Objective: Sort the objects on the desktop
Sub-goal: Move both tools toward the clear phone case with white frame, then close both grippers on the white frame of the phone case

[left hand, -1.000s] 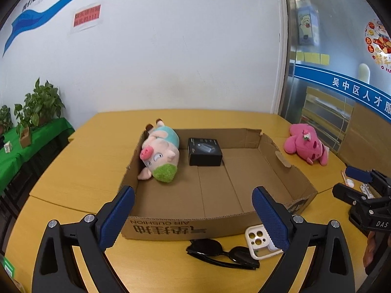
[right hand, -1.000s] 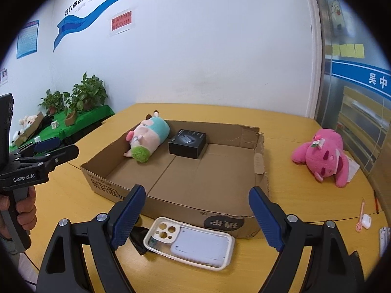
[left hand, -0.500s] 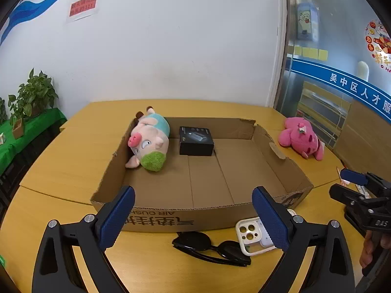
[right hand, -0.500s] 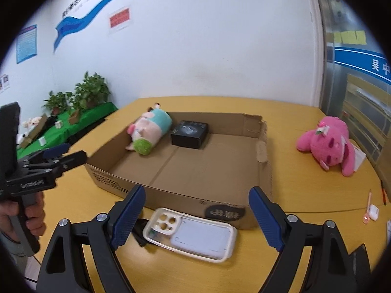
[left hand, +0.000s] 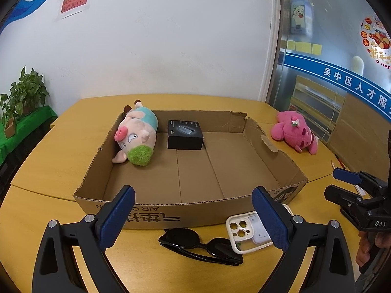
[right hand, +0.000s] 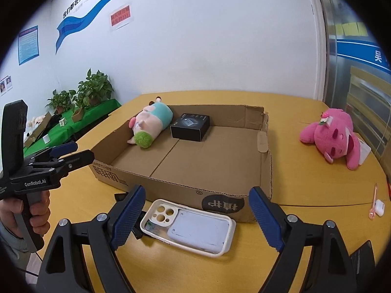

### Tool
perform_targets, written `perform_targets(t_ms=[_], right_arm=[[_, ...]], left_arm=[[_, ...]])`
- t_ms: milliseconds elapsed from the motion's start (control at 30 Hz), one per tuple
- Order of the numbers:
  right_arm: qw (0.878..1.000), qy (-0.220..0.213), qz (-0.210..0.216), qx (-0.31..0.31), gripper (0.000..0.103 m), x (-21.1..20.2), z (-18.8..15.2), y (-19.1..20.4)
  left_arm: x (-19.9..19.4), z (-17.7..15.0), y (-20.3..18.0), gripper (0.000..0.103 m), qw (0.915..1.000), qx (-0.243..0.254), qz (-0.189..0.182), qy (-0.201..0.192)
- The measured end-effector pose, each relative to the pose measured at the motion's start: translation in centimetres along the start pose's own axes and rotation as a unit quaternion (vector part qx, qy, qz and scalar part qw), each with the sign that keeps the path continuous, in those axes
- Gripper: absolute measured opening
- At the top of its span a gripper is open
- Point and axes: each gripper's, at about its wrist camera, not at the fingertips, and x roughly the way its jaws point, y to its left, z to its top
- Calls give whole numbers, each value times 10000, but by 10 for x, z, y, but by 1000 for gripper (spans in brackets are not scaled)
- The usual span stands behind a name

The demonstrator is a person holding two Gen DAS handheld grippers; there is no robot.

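A shallow cardboard box (left hand: 136, 216) (right hand: 171, 185) lies on the yellow table, holding a pink pig plush (left hand: 136, 138) (right hand: 151, 124) and a small black box (left hand: 185, 134) (right hand: 190, 127). Black sunglasses (left hand: 200, 243) and a white phone case (left hand: 246, 232) (right hand: 188, 227) lie on the table just in front of it. A pink plush toy (left hand: 295, 131) (right hand: 334, 139) lies to the box's right. My left gripper (left hand: 193, 214) hovers open over the sunglasses. My right gripper (right hand: 195, 216) hovers open over the phone case. Neither holds anything.
White earbuds case (right hand: 378, 207) and a pink pen (right hand: 374, 202) lie at the table's right edge. Potted plants (right hand: 92, 90) stand on a green side table to the left. A white wall runs behind the table, a glass partition (left hand: 330, 61) to the right.
Both grippers have sunk and tipped a little lower toward the table's front edge; the sunglasses and phone case sit higher and nearer in view. Jaws stay open.
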Motion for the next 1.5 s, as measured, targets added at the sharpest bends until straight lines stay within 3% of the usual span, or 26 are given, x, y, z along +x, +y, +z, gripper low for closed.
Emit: perform_targets(t_ms=[133, 467, 633, 800, 867, 1100, 1233, 1367, 1467, 1500], right_arm=[[9997, 145, 95, 169, 87, 10, -6, -9], [9912, 1056, -67, 795, 83, 55, -48, -50], [9890, 1291, 72, 724, 67, 70, -61, -44], [9847, 1538, 140, 803, 34, 84, -71, -48], [9834, 1591, 176, 850, 26, 86, -74, -51], [9844, 1513, 234, 864, 12, 83, -73, -57], [9841, 1480, 329, 926, 11, 82, -73, -59], [9839, 1472, 360, 943, 11, 81, -73, -60], [9837, 1472, 374, 960, 11, 80, -73, -60], [9837, 1474, 377, 956, 10, 80, -73, -60]], left_arm=[[5, -4, 2, 99, 9999, -51, -24, 125], [43, -21, -15, 97, 9940, 90, -638, 880], [70, -31, -26, 97, 9875, 46, -897, 1292], [96, -46, -43, 97, 9817, 176, -931, 1652], [103, -49, -49, 95, 9796, 208, -976, 1743], [128, -63, -56, 48, 9678, 276, -1050, 2271], [134, -65, -55, 38, 9655, 159, -1120, 2347], [135, -64, -58, 36, 9657, 215, -1083, 2351], [134, -63, -55, 22, 9677, 217, -977, 2315], [135, -62, -53, 22, 9673, 188, -971, 2334]])
